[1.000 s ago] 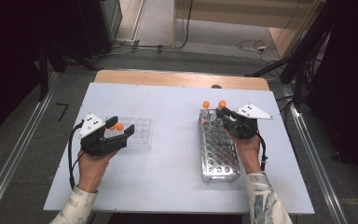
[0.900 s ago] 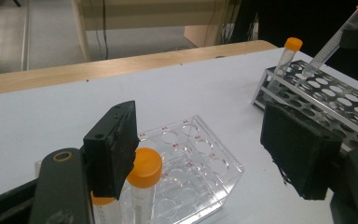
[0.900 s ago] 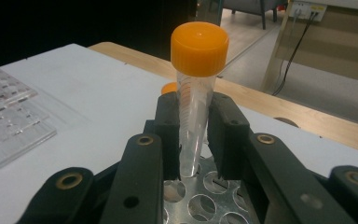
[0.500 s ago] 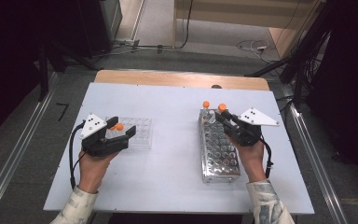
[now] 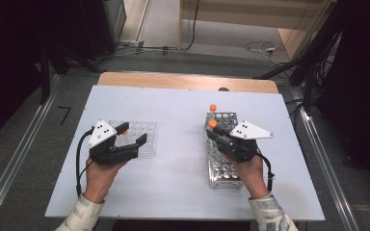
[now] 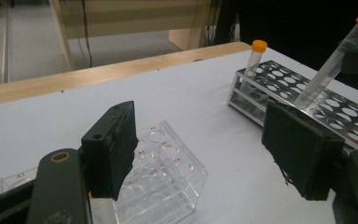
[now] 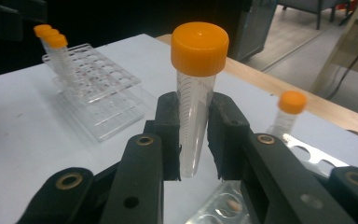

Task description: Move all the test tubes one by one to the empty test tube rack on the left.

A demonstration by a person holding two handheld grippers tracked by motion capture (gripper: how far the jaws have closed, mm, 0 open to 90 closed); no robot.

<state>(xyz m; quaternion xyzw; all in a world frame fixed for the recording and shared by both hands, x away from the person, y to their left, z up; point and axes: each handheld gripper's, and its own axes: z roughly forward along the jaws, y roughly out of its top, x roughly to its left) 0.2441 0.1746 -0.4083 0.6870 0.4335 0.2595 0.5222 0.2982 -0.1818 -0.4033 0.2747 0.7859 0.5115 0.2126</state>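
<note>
My right gripper (image 7: 193,135) is shut on a clear tube with an orange cap (image 7: 196,88), which stands upright between its jaws. In the high view that right gripper (image 5: 215,132) holds the tube (image 5: 212,124) over the metal rack (image 5: 225,169). A second orange-capped tube (image 5: 213,108) stands in the rack's far corner. My left gripper (image 5: 133,134) hangs open over the clear plastic rack (image 5: 144,129). Nothing sits between the jaws of the left gripper (image 6: 205,154), and the clear rack (image 6: 168,179) lies below them. Several orange-capped tubes (image 7: 51,35) stand in the clear rack (image 7: 98,93).
The white tabletop (image 5: 178,115) has a wooden strip (image 5: 183,81) along its far edge. Metal rails (image 5: 323,159) run along both sides of the table, with cables on the floor beyond.
My right gripper has drawn back toward the person with the tube, away from the tube that stands in the far corner. The left gripper has hardly moved.
</note>
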